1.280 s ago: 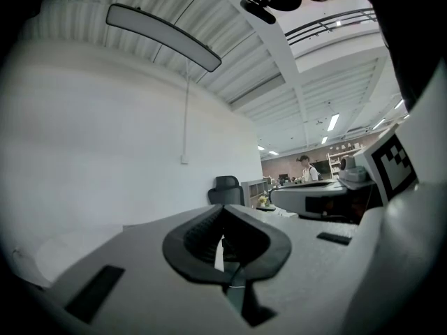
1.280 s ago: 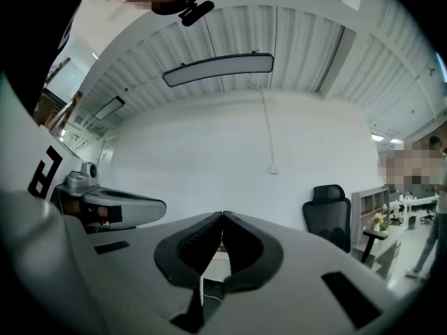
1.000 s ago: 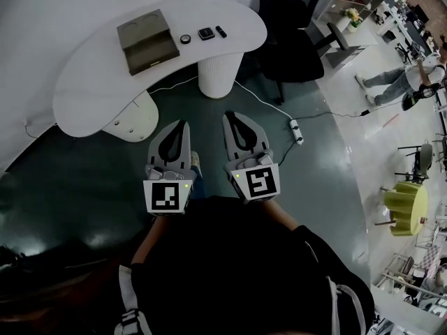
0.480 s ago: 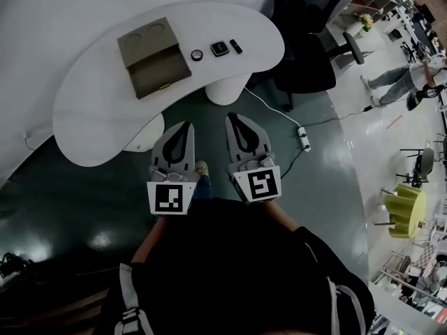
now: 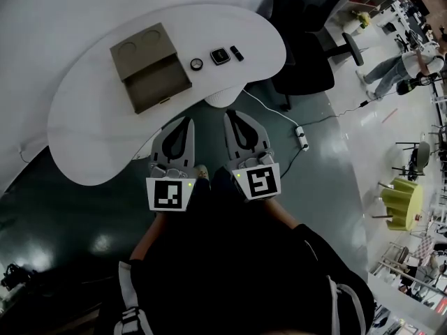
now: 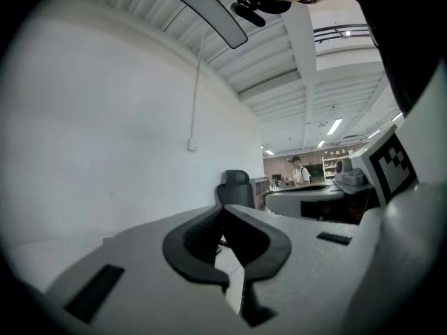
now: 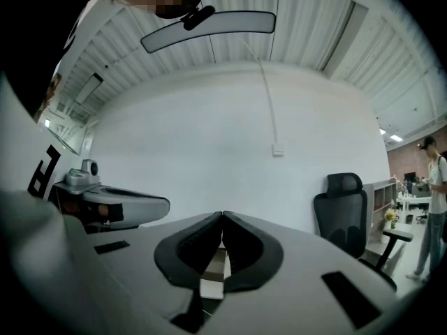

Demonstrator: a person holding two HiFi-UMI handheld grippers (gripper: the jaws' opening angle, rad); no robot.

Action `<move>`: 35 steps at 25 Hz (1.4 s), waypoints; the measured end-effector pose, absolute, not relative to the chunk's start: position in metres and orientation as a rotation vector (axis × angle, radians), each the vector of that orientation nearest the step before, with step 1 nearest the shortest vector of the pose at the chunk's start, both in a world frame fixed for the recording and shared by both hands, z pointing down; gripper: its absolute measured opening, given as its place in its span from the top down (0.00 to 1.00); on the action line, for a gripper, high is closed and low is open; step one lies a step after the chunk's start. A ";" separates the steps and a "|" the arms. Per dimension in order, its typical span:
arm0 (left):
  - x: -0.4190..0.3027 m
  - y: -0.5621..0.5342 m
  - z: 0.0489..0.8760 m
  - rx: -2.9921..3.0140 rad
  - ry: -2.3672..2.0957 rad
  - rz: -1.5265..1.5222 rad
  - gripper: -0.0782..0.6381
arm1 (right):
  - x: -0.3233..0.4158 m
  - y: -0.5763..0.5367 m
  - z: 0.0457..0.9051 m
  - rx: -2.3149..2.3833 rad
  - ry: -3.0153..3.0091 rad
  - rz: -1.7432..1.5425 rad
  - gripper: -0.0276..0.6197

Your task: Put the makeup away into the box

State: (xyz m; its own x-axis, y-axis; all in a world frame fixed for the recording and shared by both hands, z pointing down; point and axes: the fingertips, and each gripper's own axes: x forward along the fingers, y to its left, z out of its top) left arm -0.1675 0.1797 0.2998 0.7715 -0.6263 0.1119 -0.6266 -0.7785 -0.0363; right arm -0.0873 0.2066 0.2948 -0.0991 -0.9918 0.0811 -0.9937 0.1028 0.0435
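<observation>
In the head view an open brown box (image 5: pixel 149 67) lies on a white curved table (image 5: pixel 84 124). To its right sit three makeup items: a round black compact (image 5: pixel 196 64), a square dark case (image 5: pixel 220 56) and a small black stick (image 5: pixel 237 52). My left gripper (image 5: pixel 186 121) and right gripper (image 5: pixel 229 116) are held side by side, shut and empty, their tips at the table's near edge, below the box and the makeup. The left gripper view shows its jaws (image 6: pixel 223 209) closed; the right gripper view shows the same (image 7: pixel 222 215).
A black office chair (image 5: pixel 307 51) stands right of the table, also in view as the chair (image 7: pixel 342 208). A power strip (image 5: pixel 301 133) and its cable lie on the dark floor. A person (image 5: pixel 408 65) stands far right, with a yellow-green chair (image 5: pixel 401 204) nearby.
The table with the box and makeup has come closer and lower in the head view. Both grippers, still shut, now reach the table's near edge instead of hanging over the floor.
</observation>
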 end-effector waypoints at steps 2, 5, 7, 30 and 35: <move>-0.165 0.174 0.300 2.945 -1.042 0.170 0.88 | -0.086 0.201 0.295 2.041 -2.264 0.029 0.92; -0.160 0.165 0.303 2.939 -1.032 0.170 0.88 | -0.081 0.190 0.297 2.037 -2.264 0.035 0.92; -0.155 0.158 0.305 2.935 -1.032 0.170 0.88 | -0.078 0.181 0.299 2.030 -2.270 0.035 0.92; -0.074 0.015 0.310 2.841 -1.295 0.182 0.88 | 0.011 0.018 0.311 1.732 -2.465 0.043 0.92; -0.066 0.000 0.322 2.787 -1.371 0.228 0.88 | 0.017 0.001 0.322 1.636 -2.523 0.066 0.92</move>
State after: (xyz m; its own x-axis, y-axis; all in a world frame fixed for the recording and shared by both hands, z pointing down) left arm -0.0662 0.0000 0.3217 0.6019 -0.7856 0.1434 -0.7896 -0.6123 -0.0399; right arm 0.0167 0.0007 0.3225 -0.4020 -0.9055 0.1359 -0.9114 0.4100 0.0358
